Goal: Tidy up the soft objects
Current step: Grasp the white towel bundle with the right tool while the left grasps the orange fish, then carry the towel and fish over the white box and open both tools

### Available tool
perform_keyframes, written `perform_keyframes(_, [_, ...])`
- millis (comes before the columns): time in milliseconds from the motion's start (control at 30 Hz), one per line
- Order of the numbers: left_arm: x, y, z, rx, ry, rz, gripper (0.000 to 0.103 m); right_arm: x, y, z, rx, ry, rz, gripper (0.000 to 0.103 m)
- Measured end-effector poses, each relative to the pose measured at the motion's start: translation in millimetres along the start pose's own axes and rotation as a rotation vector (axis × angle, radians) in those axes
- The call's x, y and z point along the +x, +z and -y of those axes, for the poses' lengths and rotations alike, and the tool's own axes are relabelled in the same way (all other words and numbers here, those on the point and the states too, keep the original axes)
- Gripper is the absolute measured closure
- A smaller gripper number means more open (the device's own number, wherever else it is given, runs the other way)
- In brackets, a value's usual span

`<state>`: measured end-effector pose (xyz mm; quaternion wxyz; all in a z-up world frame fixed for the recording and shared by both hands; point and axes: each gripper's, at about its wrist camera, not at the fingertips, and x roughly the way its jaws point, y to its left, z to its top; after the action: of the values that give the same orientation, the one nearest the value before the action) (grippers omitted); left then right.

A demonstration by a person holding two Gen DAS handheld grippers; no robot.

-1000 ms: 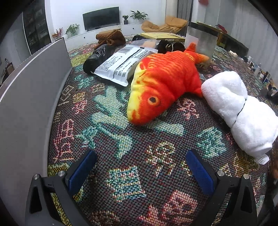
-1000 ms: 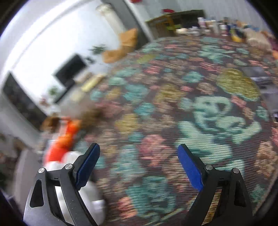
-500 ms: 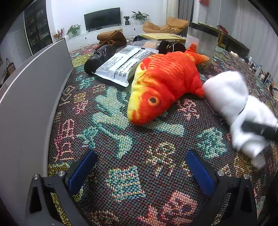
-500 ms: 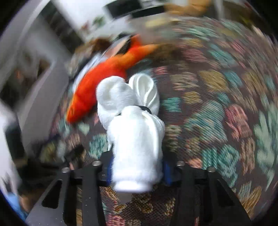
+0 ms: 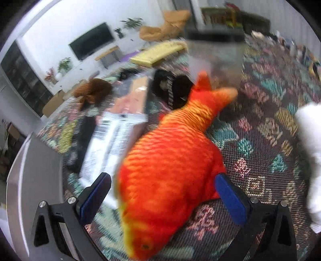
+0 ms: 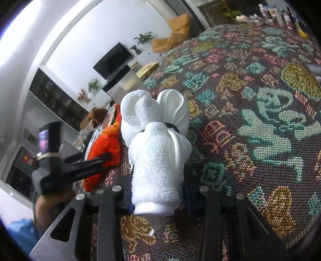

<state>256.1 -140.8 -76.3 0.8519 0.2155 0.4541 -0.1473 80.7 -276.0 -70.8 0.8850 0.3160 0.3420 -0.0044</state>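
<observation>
An orange plush fish [image 5: 170, 166] lies on the patterned cloth. My left gripper [image 5: 162, 196] is open, with its blue pads on either side of the fish's front half. My right gripper [image 6: 158, 198] is shut on a rolled white towel [image 6: 158, 152], bound by a dark band, and grips its near end. The towel also shows at the right edge of the left wrist view [image 5: 309, 144]. The fish [image 6: 106, 148] and the left gripper's fingers [image 6: 84, 168] show left of the towel in the right wrist view.
A white printed bag [image 5: 112, 138], black items [image 5: 172, 90], a brown plush [image 5: 92, 92] and a yellow flat box [image 5: 158, 54] lie beyond the fish. A grey bin wall [image 5: 34, 180] stands at the left. Bottles [image 6: 280, 14] crowd the far right.
My left gripper has moved forward and now straddles the fish. My right gripper swung onto the white towel, shut on it and holds it.
</observation>
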Motion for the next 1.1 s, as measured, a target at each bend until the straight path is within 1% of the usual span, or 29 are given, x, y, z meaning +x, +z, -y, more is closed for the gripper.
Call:
perform_keyframes(33, [2.8, -0.8, 2.9, 0.016, 0.001, -0.002, 0.002, -2.6, 0.2, 1.2, -0.003, 0.005, 0.002, 0.064])
perform_keyframes(67, [2.4, -1.6, 4.5, 0.029, 0.005, 0.014, 0.003, -2.5, -0.8, 1.1, -0.002, 0.009, 0.002, 0.064])
perform_keyframes(100, [1.3, -1.4, 4.0, 0.03, -0.009, 0.022, 0.018, -3.2, -1.0, 2.2, 0.002, 0.013, 0.0, 0.064])
perform_keyframes(133, [-0.3, -2.4, 1.7, 0.016, -0.041, 0.023, 0.04, -5.6, -0.6, 4.2, 0.01, 0.018, -0.001, 0.064])
perform_keyframes(167, [-4.3, -3.2, -2.8, -0.013, -0.061, 0.027, 0.046, -8.7, -0.6, 5.2, 0.018, 0.024, 0.001, 0.064])
perform_keyframes(200, [-8.9, -4.6, -6.3, -0.03, -0.07, 0.038, 0.057, -10.3, -0.3, 7.2, 0.029, 0.031, 0.008, 0.064])
perform_keyframes(233, [-15.6, -7.2, -10.7, -0.06, -0.1, 0.051, 0.064, -16.3, -2.9, 7.0, 0.037, 0.039, 0.017, 0.064])
perform_keyframes(267, [-22.9, -10.7, -18.2, -0.104, -0.142, 0.063, 0.065, -18.4, -2.1, 9.5, 0.049, 0.05, 0.031, 0.064])
perform_keyframes(300, [-30.8, -16.3, -27.6, -0.168, -0.207, 0.076, 0.067, -21.1, -3.4, 10.3, 0.053, 0.054, 0.04, 0.064])
perform_keyframes(333, [-37.6, -21.8, -34.5, -0.22, -0.255, 0.086, 0.067, -23.3, -3.1, 11.0, 0.057, 0.056, 0.05, 0.064])
perform_keyframes(400, [-59.3, -41.2, -53.5, -0.356, -0.361, 0.128, 0.067, -26.0, -2.2, 9.7, 0.051, 0.056, 0.066, 0.064])
perform_keyframes(500, [-95.6, -70.3, -75.6, -0.493, -0.458, 0.189, 0.067, -26.6, -2.9, -1.0, -0.007, 0.035, 0.071, 0.064])
perform_keyframes(533, [-112.8, -82.2, -86.8, -0.53, -0.48, 0.216, 0.067, -27.5, -3.9, -8.5, -0.047, 0.025, 0.073, 0.064])
perform_keyframes(567, [-130.0, -92.6, -97.0, -0.551, -0.487, 0.244, 0.067, -28.8, -4.6, -19.0, -0.099, 0.016, 0.077, 0.064])
perform_keyframes(633, [-163.1, -112.8, -120.9, -0.573, -0.466, 0.293, 0.067, -33.1, -7.2, -42.6, -0.206, 0.016, 0.084, 0.064])
perform_keyframes(700, [-197.3, -134.4, -153.2, -0.592, -0.405, 0.34, 0.066, -36.8, -9.6, -70.8, -0.284, 0.055, 0.072, 0.064])
perform_keyframes(733, [-209.2, -143.6, -166.0, -0.603, -0.378, 0.354, 0.066, -38.6, -10.3, -90.5, -0.317, 0.094, 0.056, 0.064])
perform_keyframes(800, [-236.4, -169.3, -201.9, -0.632, -0.278, 0.379, 0.066, -43.1, -12.3, -131.0, -0.367, 0.185, 0.03, 0.064])
perform_keyframes(867, [-252.8, -191.9, -227.2, -0.653, -0.185, 0.38, 0.066, -46.3, -18.1, -187.2, -0.421, 0.305, -0.016, 0.064])
perform_keyframes(900, [-259.3, -206.7, -244.0, -0.676, -0.131, 0.373, 0.065, -46.7, -22.1, -209.5, -0.438, 0.353, -0.044, 0.064])
perform_keyframes(933, [-262.1, -217.1, -254.2, -0.695, -0.102, 0.364, 0.061, -44.1, -28.4, -241.9, -0.46, 0.416, -0.089, 0.062])
perform_keyframes(967, [-262.6, -228.9, -266.0, -0.723, -0.069, 0.346, 0.055, -39.0, -36.6, -272.1, -0.478, 0.471, -0.141, 0.058])
perform_keyframes(1000, [-260.0, -237.6, -274.6, -0.75, -0.041, 0.326, 0.036, -33.9, -42.5, -291.3, -0.478, 0.503, -0.183, 0.048])
perform_keyframes(1033, [-256.4, -248.4, -284.7, -0.787, 0.0, 0.298, 0.013, -19.2, -52.9, -321.5, -0.482, 0.549, -0.274, 0.027])
perform_keyframes(1067, [-253.2, -257.3, -291.9, -0.816, 0.038, 0.281, 0.007, -8.3, -60.3, -337.0, -0.478, 0.577, -0.33, 0.02])
perform_keyframes(1100, [-250.3, -266.2, -297.8, -0.842, 0.08, 0.265, 0.004, 3.9, -67.8, -350.1, -0.477, 0.585, -0.381, 0.021])
